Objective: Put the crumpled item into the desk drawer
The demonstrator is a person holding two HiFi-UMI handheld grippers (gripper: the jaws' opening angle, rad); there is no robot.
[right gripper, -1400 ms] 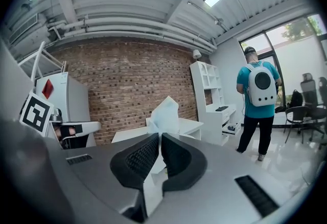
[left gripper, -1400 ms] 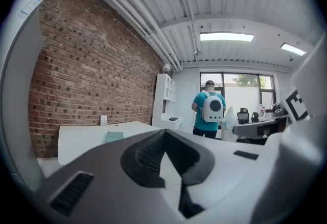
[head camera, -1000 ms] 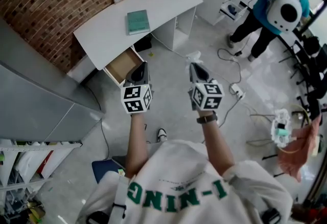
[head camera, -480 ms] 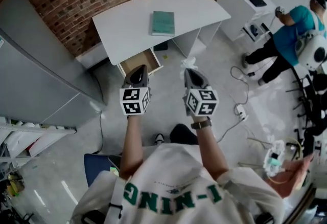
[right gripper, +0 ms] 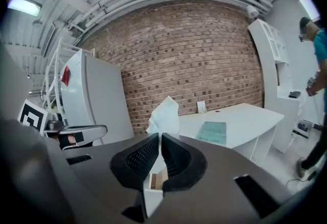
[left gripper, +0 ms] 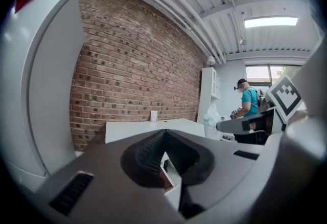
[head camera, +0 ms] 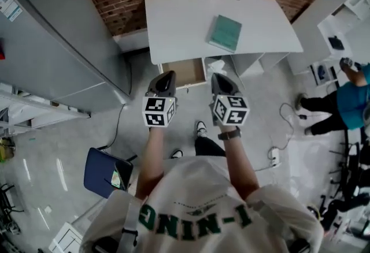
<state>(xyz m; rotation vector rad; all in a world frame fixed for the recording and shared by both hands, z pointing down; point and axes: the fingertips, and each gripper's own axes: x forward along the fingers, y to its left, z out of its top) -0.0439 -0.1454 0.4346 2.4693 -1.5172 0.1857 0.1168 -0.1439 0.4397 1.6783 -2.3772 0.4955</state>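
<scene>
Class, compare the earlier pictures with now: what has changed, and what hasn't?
The person has stepped toward the desk; the right claw and left claw are now near its open drawer. Unchanged: right shut on the paper, left shut and empty.

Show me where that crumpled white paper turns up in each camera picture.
Head view: crumpled white paper at the right gripper's tip, beside the open wooden drawer.
Left gripper view: right of centre.
Right gripper view: centre, pinched in the jaws.
Shared landmark: the white desk.
</scene>
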